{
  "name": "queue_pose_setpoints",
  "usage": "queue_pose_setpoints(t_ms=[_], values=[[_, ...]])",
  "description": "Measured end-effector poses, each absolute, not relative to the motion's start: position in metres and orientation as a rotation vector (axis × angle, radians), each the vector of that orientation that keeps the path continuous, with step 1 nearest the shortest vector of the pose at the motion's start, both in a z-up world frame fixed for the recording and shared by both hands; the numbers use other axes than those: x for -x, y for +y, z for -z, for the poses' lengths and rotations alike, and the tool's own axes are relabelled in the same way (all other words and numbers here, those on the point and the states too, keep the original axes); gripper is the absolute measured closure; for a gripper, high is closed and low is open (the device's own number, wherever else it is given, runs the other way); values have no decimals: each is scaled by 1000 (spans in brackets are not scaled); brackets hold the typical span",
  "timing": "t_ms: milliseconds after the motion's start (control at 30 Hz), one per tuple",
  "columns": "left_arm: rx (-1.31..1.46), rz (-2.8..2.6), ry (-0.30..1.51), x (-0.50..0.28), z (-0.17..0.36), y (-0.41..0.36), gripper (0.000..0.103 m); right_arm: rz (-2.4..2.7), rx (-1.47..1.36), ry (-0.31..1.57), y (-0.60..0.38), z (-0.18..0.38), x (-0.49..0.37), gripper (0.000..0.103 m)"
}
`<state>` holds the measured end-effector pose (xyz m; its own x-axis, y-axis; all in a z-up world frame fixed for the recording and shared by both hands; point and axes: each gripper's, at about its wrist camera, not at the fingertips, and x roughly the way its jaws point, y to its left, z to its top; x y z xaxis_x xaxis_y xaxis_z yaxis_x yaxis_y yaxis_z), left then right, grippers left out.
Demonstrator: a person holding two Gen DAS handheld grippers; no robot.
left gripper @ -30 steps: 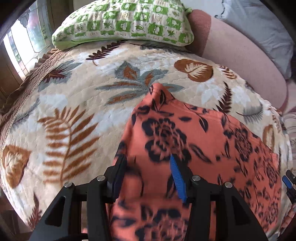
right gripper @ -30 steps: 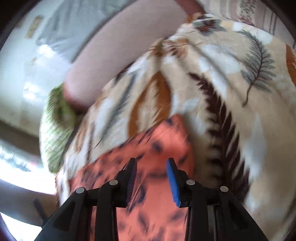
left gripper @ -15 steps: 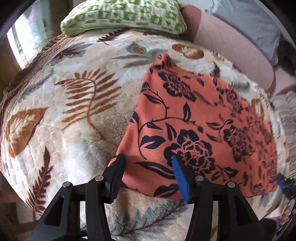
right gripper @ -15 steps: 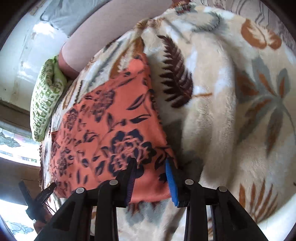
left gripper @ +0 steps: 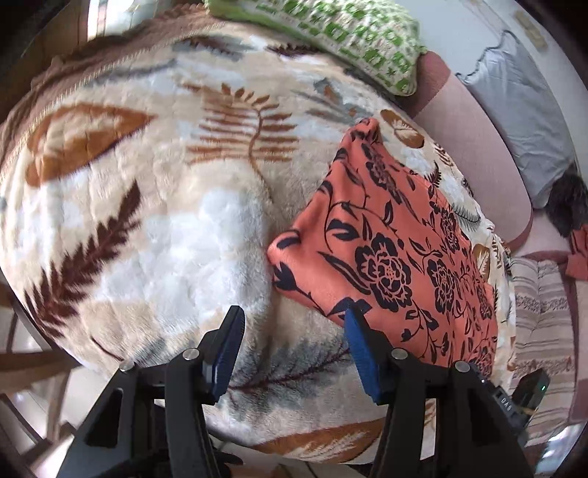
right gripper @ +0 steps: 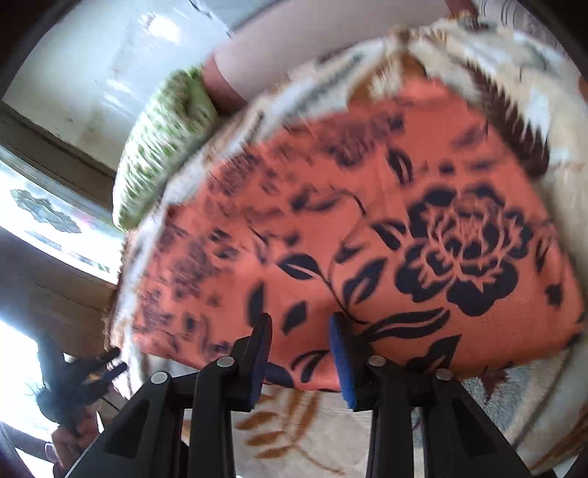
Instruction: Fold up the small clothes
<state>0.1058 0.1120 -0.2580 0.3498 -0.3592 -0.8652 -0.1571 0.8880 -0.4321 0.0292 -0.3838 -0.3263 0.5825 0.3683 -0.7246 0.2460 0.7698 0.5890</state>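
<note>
Left tool (left gripper: 292,343) open wide, empty, over leaf-print blanket (left gripper: 147,220) just beside orange floral cloth (left gripper: 397,242). Right tool (right gripper: 299,353) parted, empty, at cloth's near edge. Cloth lies flat on blanket.

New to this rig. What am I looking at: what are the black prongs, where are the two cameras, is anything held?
No robot arm here: a person carries a two-finger gripper in each hand, with a fisheye camera on each looking along its fingers. The black prongs with blue pads are those fingers. One view shows the left gripper, open over a leaf-patterned blanket beside an orange floral cloth. The other shows the right gripper, open at that cloth's near edge. Nothing looks held. A green pillow lies beyond.
</note>
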Motion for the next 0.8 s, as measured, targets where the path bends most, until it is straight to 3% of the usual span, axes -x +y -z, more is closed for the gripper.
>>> queue_pose_setpoints(t_ms=[533, 567, 667, 800], values=[[830, 185, 1203, -127, 289, 86, 47, -120, -718, 949, -388, 327, -30, 67], [848, 175, 1193, -127, 292, 87, 49, -121, -714, 948, -388, 328, -30, 67], [886, 141, 1167, -120, 298, 94, 71, -117, -695, 951, -384, 329, -32, 67], [910, 131, 1182, -108, 297, 97, 71, -115, -688, 953, -384, 330, -35, 67]])
